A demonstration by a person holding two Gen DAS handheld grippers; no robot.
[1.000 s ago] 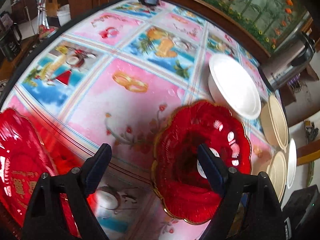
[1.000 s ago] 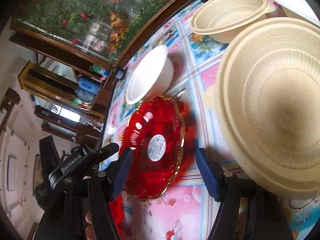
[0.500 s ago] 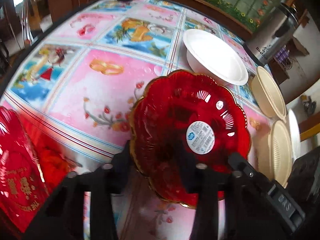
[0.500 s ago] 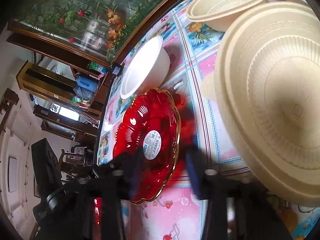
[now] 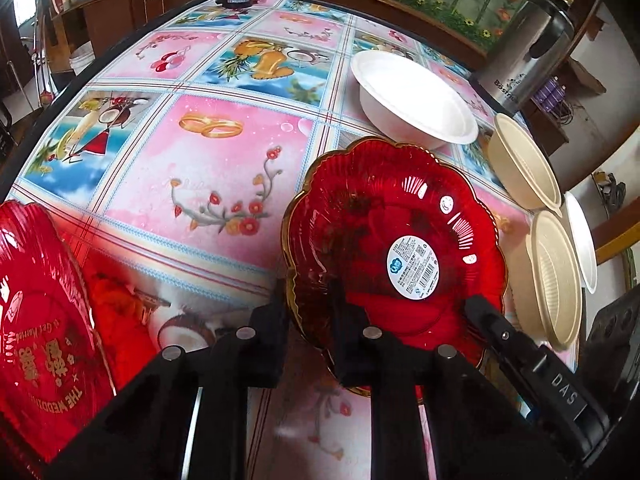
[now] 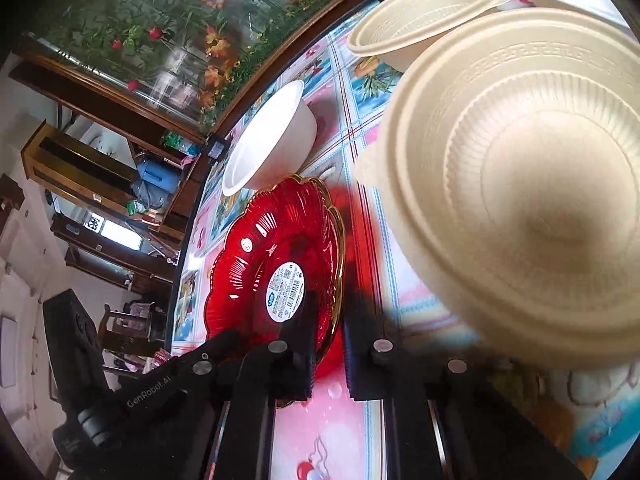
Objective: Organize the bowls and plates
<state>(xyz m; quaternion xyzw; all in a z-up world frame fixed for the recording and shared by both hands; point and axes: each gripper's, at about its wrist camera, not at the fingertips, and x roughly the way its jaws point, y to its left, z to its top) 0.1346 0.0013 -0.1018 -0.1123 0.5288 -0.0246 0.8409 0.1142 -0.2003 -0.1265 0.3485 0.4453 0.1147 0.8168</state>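
A table (image 5: 224, 184) under a pictured cloth bears red plates (image 5: 394, 240), bowls (image 5: 412, 100).

Bright daylight, sharp centres, heavy fisheye bend at the rims.

You get small white glints on the ribbed red plate (image 5: 394, 240) and a red tint thrown onto the tablecloth (image 5: 208, 152) beside it. In your right wrist view the near beige bowl (image 6: 532, 200) is soft and out of focus, its centre shaded brown, and two ceiling lights glare in the glass panel (image 6: 168, 12). Your left wrist view stays crisp, though the corners go black and straight table edges curve.
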